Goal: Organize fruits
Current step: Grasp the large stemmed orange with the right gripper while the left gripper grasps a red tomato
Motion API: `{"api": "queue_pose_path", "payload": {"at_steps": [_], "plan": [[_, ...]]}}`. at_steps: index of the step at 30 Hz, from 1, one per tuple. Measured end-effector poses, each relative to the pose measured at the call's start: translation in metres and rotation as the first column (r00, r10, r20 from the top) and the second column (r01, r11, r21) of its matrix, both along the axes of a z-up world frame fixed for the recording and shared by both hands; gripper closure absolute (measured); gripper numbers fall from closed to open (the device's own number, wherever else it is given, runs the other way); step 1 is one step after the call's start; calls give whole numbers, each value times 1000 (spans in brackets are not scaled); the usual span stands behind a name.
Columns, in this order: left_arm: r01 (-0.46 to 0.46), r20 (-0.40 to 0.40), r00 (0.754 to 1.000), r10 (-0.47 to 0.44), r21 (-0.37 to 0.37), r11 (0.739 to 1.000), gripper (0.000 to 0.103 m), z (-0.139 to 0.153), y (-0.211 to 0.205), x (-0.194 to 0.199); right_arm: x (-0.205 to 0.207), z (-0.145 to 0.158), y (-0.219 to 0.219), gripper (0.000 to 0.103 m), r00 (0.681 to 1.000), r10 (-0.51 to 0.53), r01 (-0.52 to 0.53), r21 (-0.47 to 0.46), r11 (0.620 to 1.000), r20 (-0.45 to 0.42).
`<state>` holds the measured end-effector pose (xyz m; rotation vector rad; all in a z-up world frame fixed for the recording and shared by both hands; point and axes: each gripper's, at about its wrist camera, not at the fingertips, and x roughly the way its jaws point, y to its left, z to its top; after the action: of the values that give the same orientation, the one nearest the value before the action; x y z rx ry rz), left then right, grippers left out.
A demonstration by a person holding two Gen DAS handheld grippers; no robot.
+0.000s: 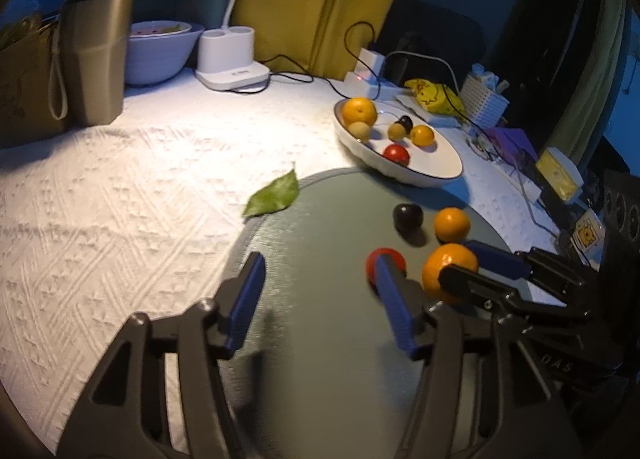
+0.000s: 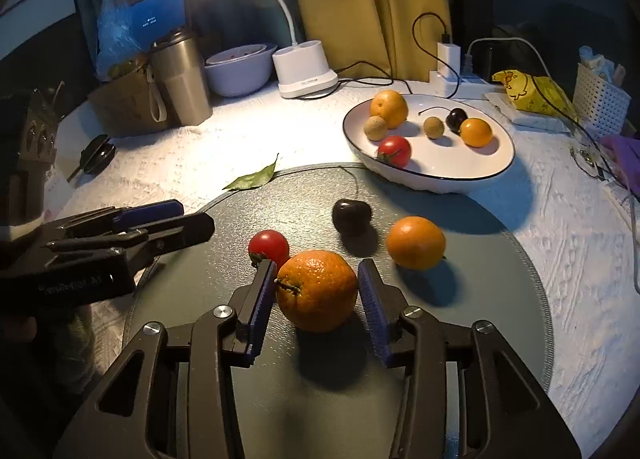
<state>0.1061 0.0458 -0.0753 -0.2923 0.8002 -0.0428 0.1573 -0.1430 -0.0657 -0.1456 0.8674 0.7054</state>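
The right tongs [image 2: 318,295] sit spread around the big orange [image 2: 317,290] on the round grey mat [image 2: 480,299], the left pad [image 2: 262,299] near its skin, the other just clear. The left tongs [image 1: 320,299] hang wide over bare mat, holding nothing. Close by lie a tomato [image 2: 269,247], a dark cherry [image 2: 351,216] and a smaller orange [image 2: 416,242]. Beyond, the white dish [image 2: 460,171] holds more fruit.

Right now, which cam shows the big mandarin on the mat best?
Right wrist. The big mandarin sits centered and unobstructed between the open right gripper fingers, stem and peel texture visible, resting on the grey mat. In the left wrist view the mandarin is near the right side, partly covered by the right gripper's finger.
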Motion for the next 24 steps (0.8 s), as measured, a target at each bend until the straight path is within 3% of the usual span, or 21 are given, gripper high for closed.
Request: {"api": "queue_pose_path", "payload": {"at_steps": [18, 20, 24], "plan": [[73, -45, 997, -69, 89, 993, 45, -11, -47, 29, 11, -2, -46, 58, 998, -65, 66, 34, 997, -22], [75, -64, 995, -70, 80, 994, 54, -16, -47, 32, 13, -3, -47, 58, 997, -66, 67, 39, 997, -31], [85, -70, 994, -79, 88, 993, 61, -18, -49, 35, 15, -5, -47, 58, 997, -64, 66, 44, 997, -39]]}}
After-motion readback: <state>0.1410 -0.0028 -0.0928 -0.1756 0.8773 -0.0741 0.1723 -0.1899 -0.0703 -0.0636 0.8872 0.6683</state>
